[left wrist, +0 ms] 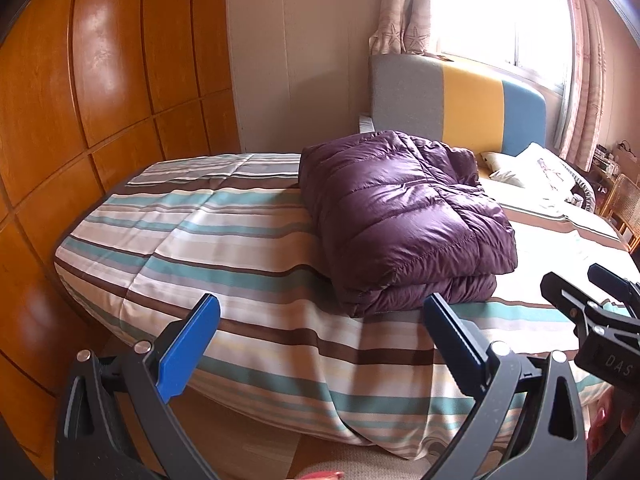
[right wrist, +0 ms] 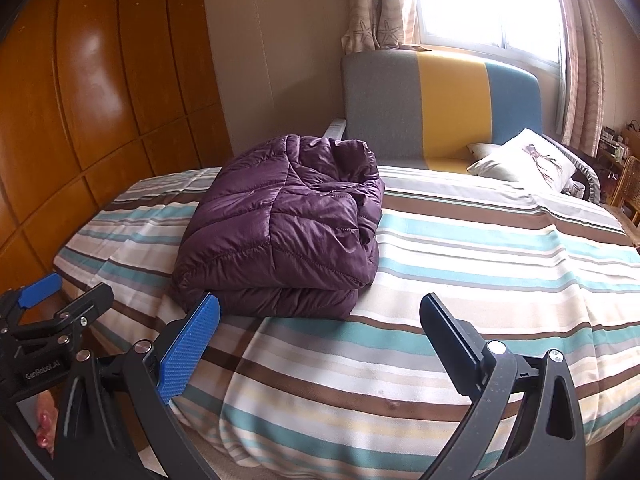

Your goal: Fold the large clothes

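Note:
A purple quilted down jacket (left wrist: pixel 404 216) lies folded in a thick bundle on the striped bed cover (left wrist: pixel 224 236). It also shows in the right wrist view (right wrist: pixel 288 224), on the bed cover (right wrist: pixel 480 248). My left gripper (left wrist: pixel 320 312) is open and empty, held off the near edge of the bed, just short of the jacket. My right gripper (right wrist: pixel 320 312) is open and empty too, at the near edge, with the jacket ahead to its left. Each gripper shows in the other's view: the right one (left wrist: pixel 592 304) and the left one (right wrist: pixel 52 296).
A wooden wardrobe (left wrist: pixel 100 92) stands along the left of the bed. A grey, yellow and blue headboard (left wrist: pixel 460 108) is at the far end under a bright window. Pillows (right wrist: pixel 524 164) lie at the far right. A cane chair (left wrist: pixel 624 200) stands beyond the bed's right side.

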A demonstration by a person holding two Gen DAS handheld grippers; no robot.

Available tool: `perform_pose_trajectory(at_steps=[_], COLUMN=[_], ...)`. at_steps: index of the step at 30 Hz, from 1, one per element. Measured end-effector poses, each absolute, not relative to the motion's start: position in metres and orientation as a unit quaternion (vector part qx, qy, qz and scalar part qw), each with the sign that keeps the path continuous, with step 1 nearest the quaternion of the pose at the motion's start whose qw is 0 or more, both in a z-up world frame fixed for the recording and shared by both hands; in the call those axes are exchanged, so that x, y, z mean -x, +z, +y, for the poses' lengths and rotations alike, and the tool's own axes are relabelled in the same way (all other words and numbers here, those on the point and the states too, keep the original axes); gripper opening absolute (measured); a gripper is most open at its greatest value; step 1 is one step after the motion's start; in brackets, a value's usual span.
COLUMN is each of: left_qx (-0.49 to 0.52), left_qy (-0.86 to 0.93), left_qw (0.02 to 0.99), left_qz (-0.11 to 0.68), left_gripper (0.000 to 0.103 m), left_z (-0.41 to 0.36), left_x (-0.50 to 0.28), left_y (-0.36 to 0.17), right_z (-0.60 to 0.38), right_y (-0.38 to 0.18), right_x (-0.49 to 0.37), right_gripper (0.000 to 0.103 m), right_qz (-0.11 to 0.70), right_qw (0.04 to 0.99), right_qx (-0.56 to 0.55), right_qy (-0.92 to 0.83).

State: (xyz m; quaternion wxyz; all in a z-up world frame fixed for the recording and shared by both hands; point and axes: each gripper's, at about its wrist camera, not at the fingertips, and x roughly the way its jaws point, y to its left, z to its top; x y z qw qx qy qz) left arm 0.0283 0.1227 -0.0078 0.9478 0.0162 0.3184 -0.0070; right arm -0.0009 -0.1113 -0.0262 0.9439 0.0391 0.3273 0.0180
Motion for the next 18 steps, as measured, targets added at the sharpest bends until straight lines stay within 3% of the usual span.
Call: perform_pose_trajectory(at_steps=[18], left_qx=[-0.010], left_qy=[0.004], left_qw=[0.945], left_qz=[0.328], left_gripper=[0.101], left_z=[0.1281], left_x=[-0.0332], left_y=[-0.0120], right_z=[-0.1111], right_y=[-0.0274], right_x=[-0.0003], right_gripper=[0.100], right_qz=[0.327], right_qw=[0.944], right_qx=[-0.040], right_qy=[0.020])
